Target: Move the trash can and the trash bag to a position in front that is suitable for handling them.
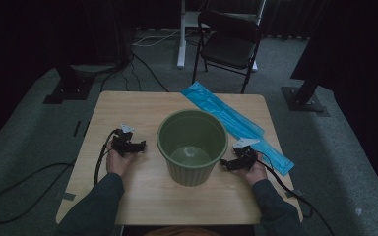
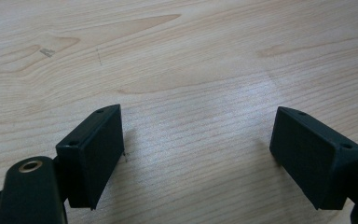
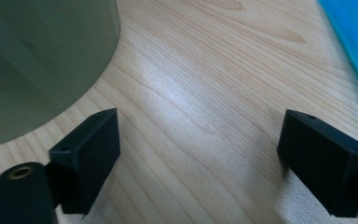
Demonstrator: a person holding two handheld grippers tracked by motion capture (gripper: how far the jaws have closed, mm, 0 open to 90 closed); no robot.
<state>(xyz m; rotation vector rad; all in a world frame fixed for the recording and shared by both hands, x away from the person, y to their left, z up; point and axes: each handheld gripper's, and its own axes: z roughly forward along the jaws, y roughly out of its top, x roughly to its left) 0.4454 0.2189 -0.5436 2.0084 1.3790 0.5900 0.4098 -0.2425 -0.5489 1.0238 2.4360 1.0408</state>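
Flanking the green bucket (image 1: 192, 146) on the bench (image 1: 142, 105), left gripper (image 1: 139, 146) and right gripper (image 1: 225, 164) hold nothing, fingers (image 2: 95, 156) apart. Judged progress: none yet; the bucket stands empty and the blue bag (image 1: 236, 124) behind it lies untouched.

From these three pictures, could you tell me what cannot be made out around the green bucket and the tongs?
- Green bucket: its near inner wall is hidden by its own rim in the high view; the right gripper view's edge cuts it off.
- Blue plastic bag: print too small in the high view.
- Left tongs and right tongs: small and dark in the high view.
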